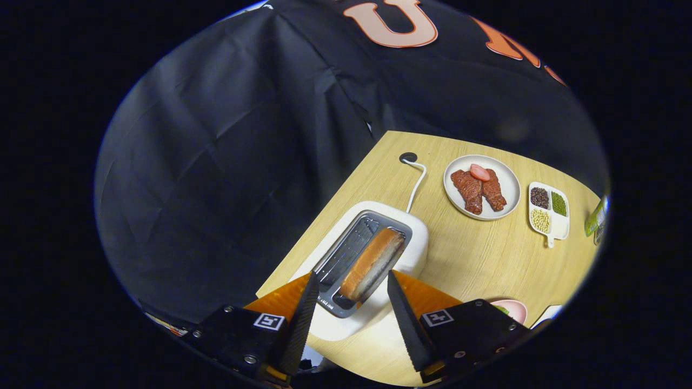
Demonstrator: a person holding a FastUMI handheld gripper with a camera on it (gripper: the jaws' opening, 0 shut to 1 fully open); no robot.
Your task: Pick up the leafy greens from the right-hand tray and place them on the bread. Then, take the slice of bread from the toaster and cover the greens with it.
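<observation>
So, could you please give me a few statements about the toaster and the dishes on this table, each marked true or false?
1. A browned slice of bread stands in the white toaster. True.
2. The gripper is shut on the bread. False: its fingers are open, either side of the slice.
3. The round white plate holds reddish-brown meat pieces. True.
4. The small divided white dish sits between toaster and plate. False: it lies beyond the plate.
5. Both toaster slots hold bread. False: one is empty.

Far beyond the fingers, to the right, a round white plate (508,186) carries brown meat pieces (478,190) and one pink slice (479,172). Just beside it lies a white three-compartment dish (562,227) holding beans. A white cable (415,189) crosses the light wooden table (476,254).
</observation>
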